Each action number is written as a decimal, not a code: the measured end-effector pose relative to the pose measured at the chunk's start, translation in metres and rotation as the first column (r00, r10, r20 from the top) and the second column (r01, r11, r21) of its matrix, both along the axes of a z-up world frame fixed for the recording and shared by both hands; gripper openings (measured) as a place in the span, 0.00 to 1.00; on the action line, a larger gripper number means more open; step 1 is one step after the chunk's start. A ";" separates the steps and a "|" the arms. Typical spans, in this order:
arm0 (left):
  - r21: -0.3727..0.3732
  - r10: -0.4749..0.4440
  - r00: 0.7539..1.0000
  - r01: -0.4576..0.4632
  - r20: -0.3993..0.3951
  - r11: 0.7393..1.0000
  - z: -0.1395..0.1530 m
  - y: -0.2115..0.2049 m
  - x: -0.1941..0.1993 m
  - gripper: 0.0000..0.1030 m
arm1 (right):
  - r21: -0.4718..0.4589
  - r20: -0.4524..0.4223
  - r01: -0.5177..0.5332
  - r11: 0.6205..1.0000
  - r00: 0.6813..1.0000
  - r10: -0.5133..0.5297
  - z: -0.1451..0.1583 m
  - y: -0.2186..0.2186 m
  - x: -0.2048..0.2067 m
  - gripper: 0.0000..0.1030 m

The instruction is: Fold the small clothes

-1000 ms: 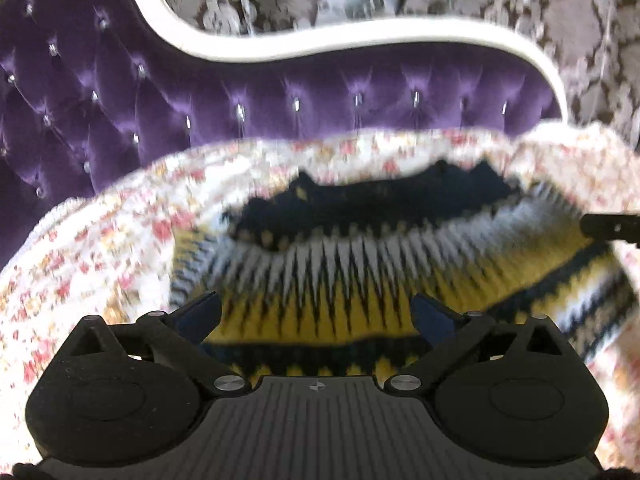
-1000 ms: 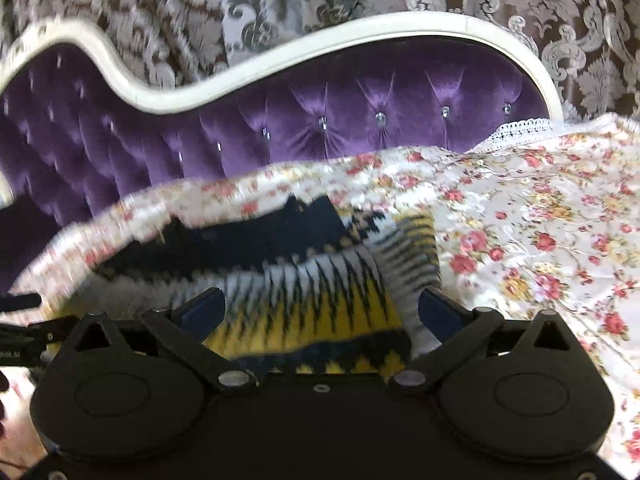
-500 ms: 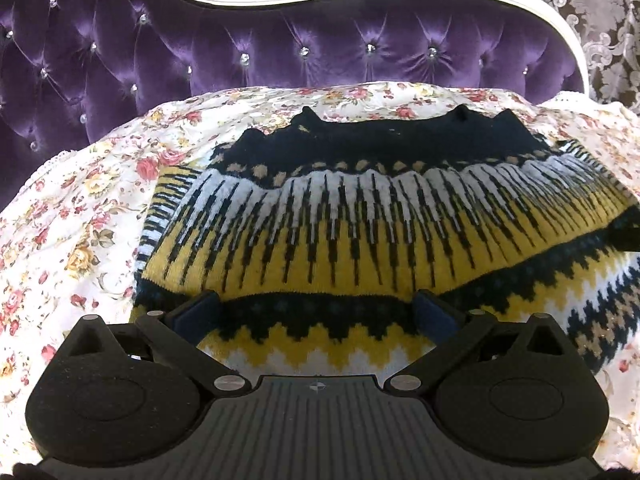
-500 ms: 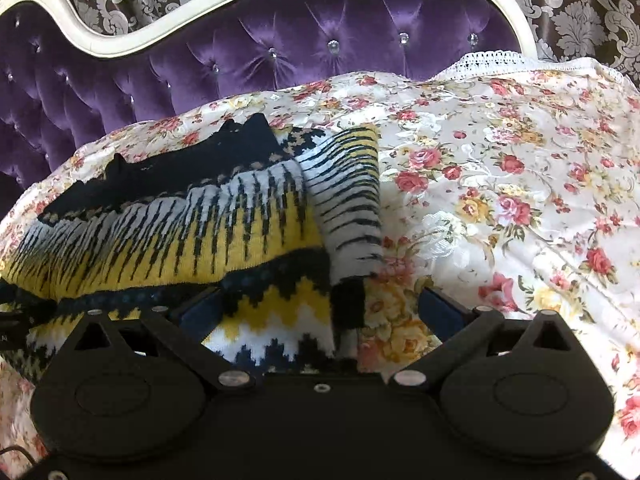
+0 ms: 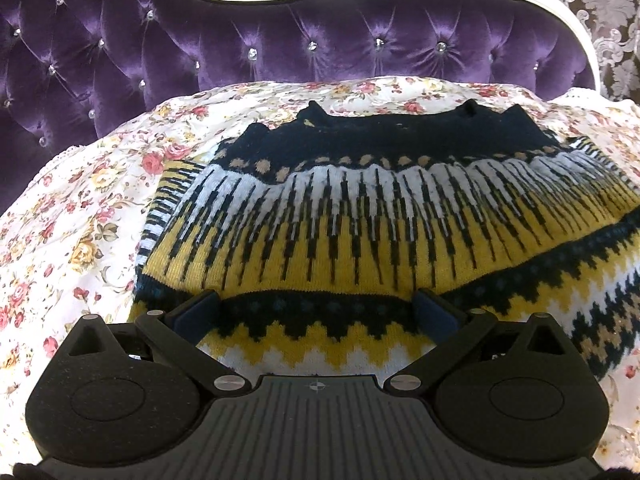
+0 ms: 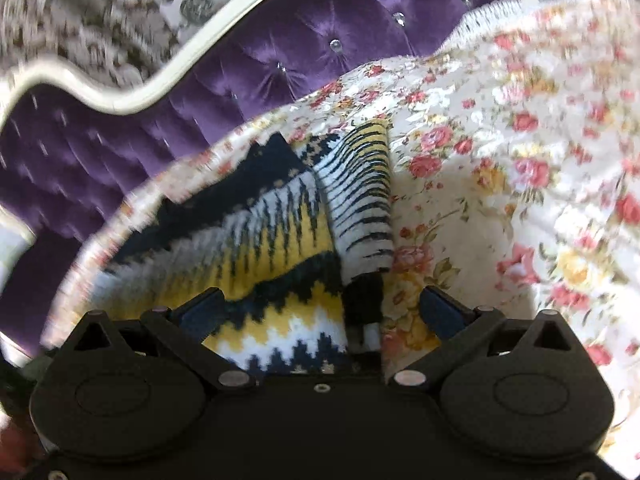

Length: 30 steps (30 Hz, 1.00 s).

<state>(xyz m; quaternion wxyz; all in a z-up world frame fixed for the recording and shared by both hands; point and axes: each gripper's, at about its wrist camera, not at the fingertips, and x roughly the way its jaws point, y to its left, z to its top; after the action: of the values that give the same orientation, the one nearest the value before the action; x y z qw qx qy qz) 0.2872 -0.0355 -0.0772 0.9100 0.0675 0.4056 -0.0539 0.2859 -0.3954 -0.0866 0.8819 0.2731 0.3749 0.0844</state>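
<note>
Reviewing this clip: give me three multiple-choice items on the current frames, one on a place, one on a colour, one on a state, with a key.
1. Where does the sweater lie?
A. on the floral bedspread
B. on a bare wooden floor
C. in a basket

2. What colour is the tufted headboard?
A. green
B. purple
C. red

3. How do the left gripper and right gripper stand?
A. both shut on the sweater
B. one open, one shut
C. both open

Key: 1 A, floral cloth shows all round the knit; 2 B, purple velvet with studs; 3 C, the fingers are spread wide in each wrist view.
</note>
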 end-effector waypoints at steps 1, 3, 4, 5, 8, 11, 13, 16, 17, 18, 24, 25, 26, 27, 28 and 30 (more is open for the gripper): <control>-0.001 -0.001 1.000 0.001 -0.004 1.000 0.000 0.000 0.001 1.00 | 0.057 -0.001 0.000 0.998 1.000 0.000 -0.002 -0.005 0.000 1.00; -0.001 -0.002 1.000 0.002 -0.007 1.000 0.000 0.001 0.001 1.00 | 0.154 -0.002 0.002 0.988 1.000 -0.002 -0.006 -0.013 0.002 1.00; -0.002 -0.002 1.000 0.002 -0.007 1.000 0.000 0.001 0.001 1.00 | 0.201 0.000 0.002 0.980 1.000 -0.002 -0.009 -0.017 0.003 1.00; -0.002 -0.002 1.000 0.002 -0.006 1.000 0.000 0.001 0.001 1.00 | 0.243 0.000 0.000 0.970 1.000 0.000 -0.012 -0.019 0.005 1.00; -0.002 -0.003 1.000 0.002 -0.008 1.000 0.000 0.000 0.001 1.00 | 0.303 0.007 -0.005 0.953 1.000 0.003 -0.016 -0.023 0.013 1.00; -0.001 -0.005 1.000 0.005 -0.010 1.000 0.000 0.000 0.001 1.00 | 0.334 0.014 -0.011 0.943 1.000 0.007 -0.018 -0.023 0.018 1.00; -0.002 -0.005 1.000 0.005 -0.013 1.000 -0.001 0.000 0.002 1.00 | 0.339 0.013 -0.019 0.940 1.000 0.015 -0.018 -0.023 0.022 1.00; -0.001 -0.005 1.000 0.005 -0.016 1.000 -0.001 0.000 0.002 1.00 | 0.348 0.007 -0.036 0.937 0.999 0.036 -0.019 -0.022 0.031 1.00; -0.001 -0.006 1.000 0.005 -0.017 1.000 -0.001 0.000 0.002 1.00 | 0.348 0.002 -0.041 0.936 0.999 0.043 -0.018 -0.021 0.035 1.00; -0.001 -0.005 1.000 0.005 -0.018 1.000 -0.001 0.000 0.003 1.00 | 0.351 -0.002 -0.044 0.935 0.999 0.048 -0.018 -0.021 0.038 1.00; -0.001 -0.004 1.000 0.004 -0.018 1.000 0.000 0.000 0.003 1.00 | 0.381 0.044 -0.049 0.923 0.998 0.034 -0.023 -0.017 0.045 1.00; -0.002 -0.004 1.000 0.004 -0.018 1.000 0.000 0.000 0.003 1.00 | 0.379 0.051 -0.045 0.924 0.998 0.027 -0.023 -0.016 0.045 1.00; -0.003 -0.004 1.000 0.004 -0.017 1.000 -0.001 0.000 0.003 1.00 | 0.376 0.047 -0.038 0.926 0.999 0.022 -0.022 -0.016 0.046 1.00; -0.003 -0.002 1.000 0.002 -0.016 1.000 0.000 0.000 0.002 1.00 | 0.375 0.034 -0.031 0.927 0.999 0.019 -0.022 -0.015 0.047 1.00; -0.005 -0.001 1.000 0.001 -0.013 1.000 -0.001 0.000 0.001 1.00 | 0.374 0.026 -0.028 0.927 0.999 0.020 -0.021 -0.015 0.049 1.00; -0.005 0.002 1.000 -0.002 -0.007 1.000 -0.001 0.000 0.000 1.00 | 0.368 0.023 -0.043 0.929 0.999 0.037 -0.020 -0.015 0.050 1.00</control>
<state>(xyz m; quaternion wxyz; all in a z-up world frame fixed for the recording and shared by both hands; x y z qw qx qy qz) 0.2873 -0.0359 -0.0779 0.9088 0.0648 0.4087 -0.0540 0.3356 -0.4107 -0.1068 0.8160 0.4253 0.3512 0.1733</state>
